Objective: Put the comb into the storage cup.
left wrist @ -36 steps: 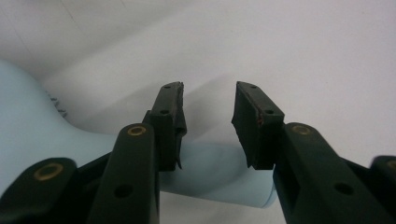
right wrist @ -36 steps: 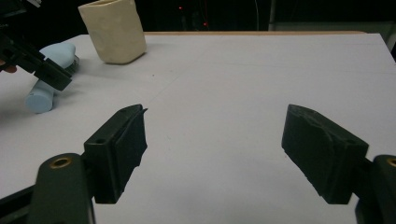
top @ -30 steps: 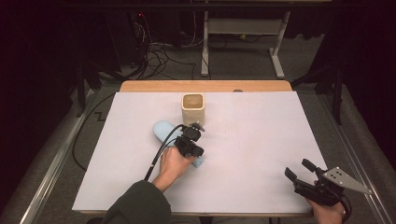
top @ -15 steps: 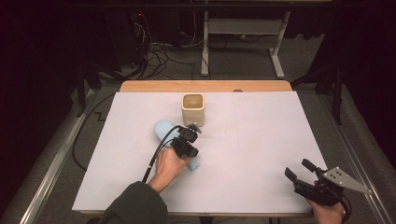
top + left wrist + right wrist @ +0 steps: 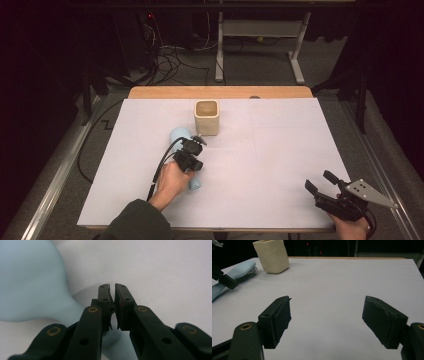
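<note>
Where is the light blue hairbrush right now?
In the high view the hairbrush lies left of centre on the table, just in front-left of the cream cup, under the left gripper.

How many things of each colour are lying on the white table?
Light blue: 1, the hairbrush
Cream: 1, the square cup
Black: 2, the left hand-held gripper and the right hand-held gripper
Total: 4
</note>
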Demonstrator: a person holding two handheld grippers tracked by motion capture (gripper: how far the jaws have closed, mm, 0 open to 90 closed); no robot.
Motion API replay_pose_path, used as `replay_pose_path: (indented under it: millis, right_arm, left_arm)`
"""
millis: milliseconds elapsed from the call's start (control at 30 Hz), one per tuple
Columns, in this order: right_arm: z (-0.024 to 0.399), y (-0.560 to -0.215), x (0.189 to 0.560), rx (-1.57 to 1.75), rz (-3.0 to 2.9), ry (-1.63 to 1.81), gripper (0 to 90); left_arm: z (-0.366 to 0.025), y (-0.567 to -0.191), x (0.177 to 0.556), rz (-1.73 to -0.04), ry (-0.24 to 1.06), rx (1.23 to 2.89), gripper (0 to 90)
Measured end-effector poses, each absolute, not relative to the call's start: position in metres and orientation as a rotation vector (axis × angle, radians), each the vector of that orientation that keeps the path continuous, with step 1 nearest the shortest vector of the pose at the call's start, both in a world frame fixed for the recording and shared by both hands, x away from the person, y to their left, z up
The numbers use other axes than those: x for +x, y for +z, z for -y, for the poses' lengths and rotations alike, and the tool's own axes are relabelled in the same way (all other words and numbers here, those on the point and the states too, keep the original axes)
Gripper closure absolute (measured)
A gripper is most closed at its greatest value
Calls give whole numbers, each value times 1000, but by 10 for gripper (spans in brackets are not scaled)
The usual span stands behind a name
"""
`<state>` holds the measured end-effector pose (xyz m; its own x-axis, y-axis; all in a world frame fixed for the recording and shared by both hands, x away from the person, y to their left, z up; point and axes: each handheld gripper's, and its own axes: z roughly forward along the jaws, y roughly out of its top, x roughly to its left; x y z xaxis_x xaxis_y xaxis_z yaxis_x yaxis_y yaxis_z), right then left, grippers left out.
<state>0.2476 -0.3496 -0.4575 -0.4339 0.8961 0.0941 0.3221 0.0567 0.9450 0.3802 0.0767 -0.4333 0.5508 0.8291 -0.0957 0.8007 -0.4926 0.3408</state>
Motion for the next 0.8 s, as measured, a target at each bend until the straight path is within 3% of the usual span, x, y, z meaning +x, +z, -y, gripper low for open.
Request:
replay_pose_path:
  millis: [800]
  right_arm:
    - [349,-456,246,1206,-1804,1406,232]
  left_arm:
    - [-107,-432,370,-1345,141,2456,875]
